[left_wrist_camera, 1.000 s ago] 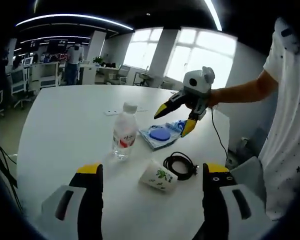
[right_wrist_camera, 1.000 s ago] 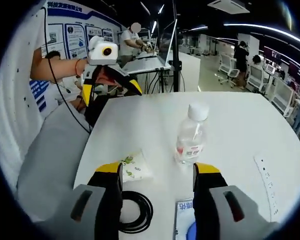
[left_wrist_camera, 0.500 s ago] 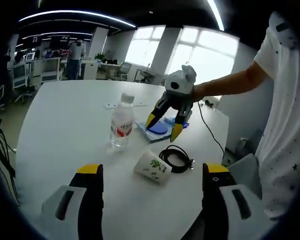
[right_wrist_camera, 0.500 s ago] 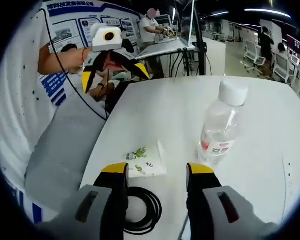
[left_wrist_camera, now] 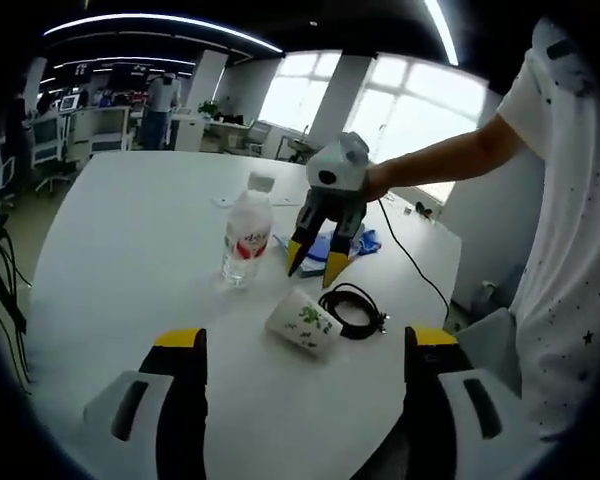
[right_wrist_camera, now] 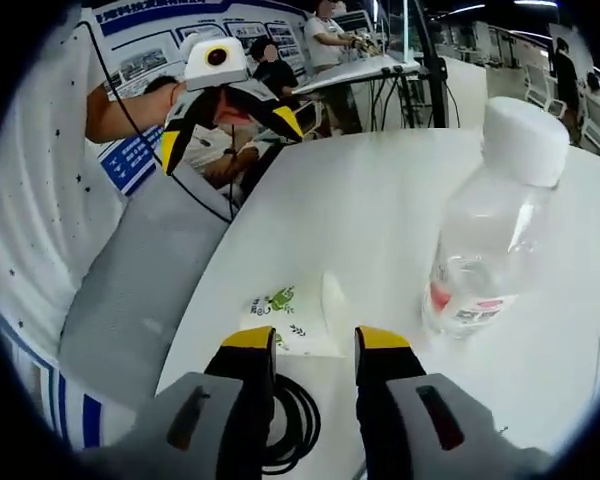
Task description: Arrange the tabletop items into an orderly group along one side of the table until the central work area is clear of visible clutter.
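Right gripper (left_wrist_camera: pixel 312 266) angled down over paper cup (left_wrist_camera: pixel 305 323) — jaws parted.

Both grippers, the left (left_wrist_camera: pixel 305 365) and the right (right_wrist_camera: pixel 313 345), have grey yellow-tipped jaws; the person wears a white speckled shirt (left_wrist_camera: pixel 570 220).

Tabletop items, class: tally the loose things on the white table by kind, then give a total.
Water bottle: 1
Paper cup, on its side: 1
Black cable coil: 1
Blue packet, partly behind the right gripper: 1
Total: 4
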Available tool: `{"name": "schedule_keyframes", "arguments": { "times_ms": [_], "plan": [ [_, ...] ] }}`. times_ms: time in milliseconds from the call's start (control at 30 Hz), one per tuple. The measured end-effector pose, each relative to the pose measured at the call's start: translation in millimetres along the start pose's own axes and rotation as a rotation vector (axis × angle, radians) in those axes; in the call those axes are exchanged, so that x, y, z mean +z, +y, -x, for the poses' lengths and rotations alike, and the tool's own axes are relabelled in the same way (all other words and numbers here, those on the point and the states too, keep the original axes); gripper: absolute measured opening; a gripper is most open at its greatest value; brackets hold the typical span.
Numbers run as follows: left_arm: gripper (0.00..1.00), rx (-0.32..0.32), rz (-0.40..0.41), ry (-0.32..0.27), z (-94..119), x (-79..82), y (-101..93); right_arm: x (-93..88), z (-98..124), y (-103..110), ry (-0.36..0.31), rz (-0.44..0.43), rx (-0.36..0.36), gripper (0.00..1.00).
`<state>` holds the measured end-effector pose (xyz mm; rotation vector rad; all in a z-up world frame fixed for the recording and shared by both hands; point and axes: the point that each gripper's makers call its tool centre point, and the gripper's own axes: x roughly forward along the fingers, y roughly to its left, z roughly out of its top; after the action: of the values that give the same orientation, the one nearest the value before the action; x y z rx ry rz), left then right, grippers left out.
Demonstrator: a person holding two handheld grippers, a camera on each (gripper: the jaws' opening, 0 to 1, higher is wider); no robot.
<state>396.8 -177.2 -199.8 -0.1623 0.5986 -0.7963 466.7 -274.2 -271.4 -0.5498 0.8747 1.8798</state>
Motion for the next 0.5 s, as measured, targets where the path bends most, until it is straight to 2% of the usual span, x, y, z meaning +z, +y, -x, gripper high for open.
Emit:
{"name": "schedule_keyframes", "arguments": {
  "times_ms": [200, 400, 500],
  "plan": [
    [0.82, 0.002, 0.013, 0.004, -1, -3.7, 0.6, -4.1, -7, -2, 0.007, 0.003, 0.024, 0.24],
    [0.82, 0.003, 0.02, -0.003, -4, -2.8, 0.8, -8.3, -12, -1, 0.011, -0.002, 0.044, 0.23],
    [0.81, 0.003, 0.021, 0.001, -5, -3.6, 0.8, -9.7, -13, 0, 0.008, -0.003, 0.059, 0.19]
  ]
}}
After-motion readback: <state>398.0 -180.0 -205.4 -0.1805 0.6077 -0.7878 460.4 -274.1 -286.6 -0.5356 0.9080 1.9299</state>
